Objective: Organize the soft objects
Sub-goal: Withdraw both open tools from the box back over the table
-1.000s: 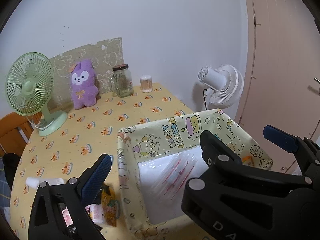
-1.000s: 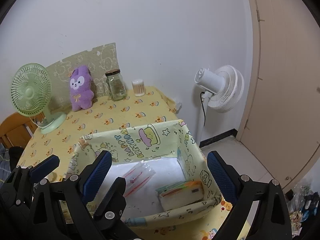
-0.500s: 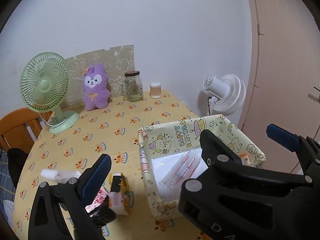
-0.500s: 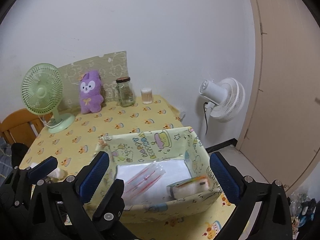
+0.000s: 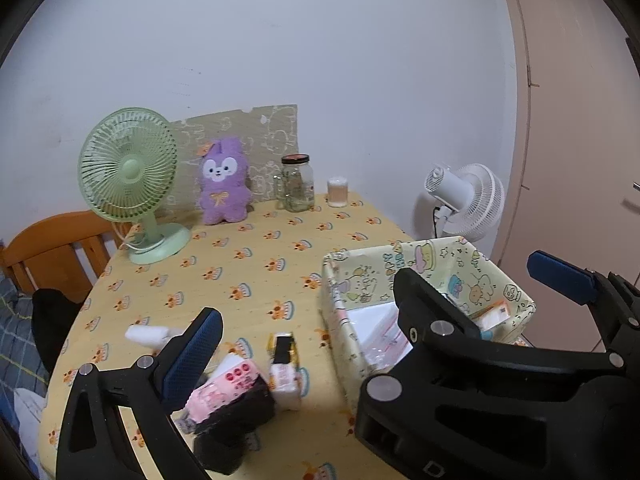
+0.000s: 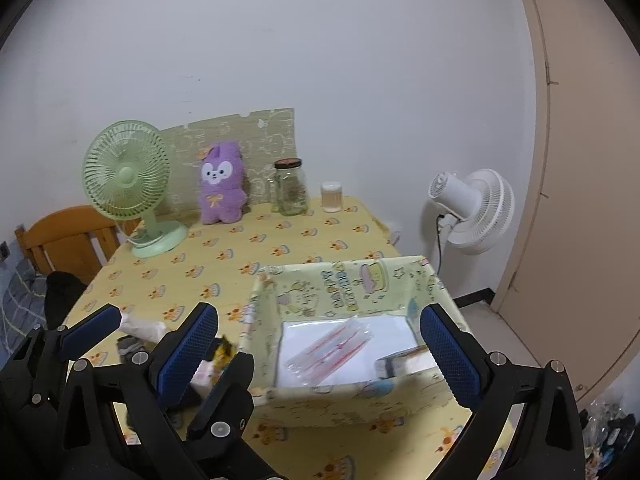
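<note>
A yellow cartoon-print fabric box (image 6: 340, 266) stands at the table's near right. Inside lie a clear bag with red stripes (image 6: 332, 350) and a tissue pack (image 6: 404, 360). Left of the box, loose on the cloth, are a white pack (image 5: 148, 334), a pink packet (image 5: 224, 384), a black soft piece (image 5: 232, 420) and a yellow-and-white pack (image 5: 284, 372). My left gripper (image 5: 320, 320) hovers open above these; its right finger is hidden behind the right gripper. My right gripper (image 6: 318, 312) stands wide open above the box, with nothing held.
At the back stand a green desk fan (image 5: 128, 168), a purple plush (image 5: 222, 182), a glass jar (image 5: 296, 184) and a small container (image 5: 337, 192). A white floor fan (image 5: 464, 200) stands beyond the table's right edge. A wooden chair (image 5: 52, 248) is at the left.
Both grippers have drawn back and up from the box, which now looks smaller and farther off. The loose packs left of the box have come into fuller view.
</note>
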Demonstrator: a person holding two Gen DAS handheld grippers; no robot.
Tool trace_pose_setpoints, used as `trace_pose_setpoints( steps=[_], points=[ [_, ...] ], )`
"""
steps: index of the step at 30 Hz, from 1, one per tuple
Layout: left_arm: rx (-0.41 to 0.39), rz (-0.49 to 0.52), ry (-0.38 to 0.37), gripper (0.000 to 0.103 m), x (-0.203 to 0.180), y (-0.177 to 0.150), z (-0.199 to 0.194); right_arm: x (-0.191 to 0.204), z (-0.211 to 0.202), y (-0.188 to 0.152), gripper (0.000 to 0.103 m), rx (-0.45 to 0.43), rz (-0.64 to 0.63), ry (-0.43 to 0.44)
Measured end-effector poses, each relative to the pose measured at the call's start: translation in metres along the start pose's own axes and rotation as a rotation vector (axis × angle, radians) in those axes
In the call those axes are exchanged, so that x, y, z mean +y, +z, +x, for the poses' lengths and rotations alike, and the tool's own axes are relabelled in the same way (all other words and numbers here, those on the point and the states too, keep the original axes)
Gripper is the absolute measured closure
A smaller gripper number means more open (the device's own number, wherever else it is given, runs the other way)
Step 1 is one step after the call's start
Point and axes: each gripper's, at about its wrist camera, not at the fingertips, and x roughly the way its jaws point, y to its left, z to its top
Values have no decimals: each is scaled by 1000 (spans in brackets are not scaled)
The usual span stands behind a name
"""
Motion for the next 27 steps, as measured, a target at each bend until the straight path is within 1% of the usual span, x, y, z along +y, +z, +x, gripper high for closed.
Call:
trace_pose_setpoints(
  steps=[5,10,16,19,24,27],
  points=[
    [-7,-17,16,0,10,-3,-7,14,-5,-2,0,-4,-17,10],
    [-12,-28,33,0,21,-9,-13,28,-13,-7,0,-36,-52,15],
    [-12,-38,62,0,35,-21,-19,41,-18,-14,0,-67,-58,18],
    [-6,-40,89,0,41,-28,-19,48,-17,-19,1,-61,-61,28],
    [12,-52,89,0,51,-39,-16,58,-12,-30,1,-52,-49,40],
    [32,-59,102,0,57,-47,-14,65,-8,-36,1,-37,-66,55]
  ],
)
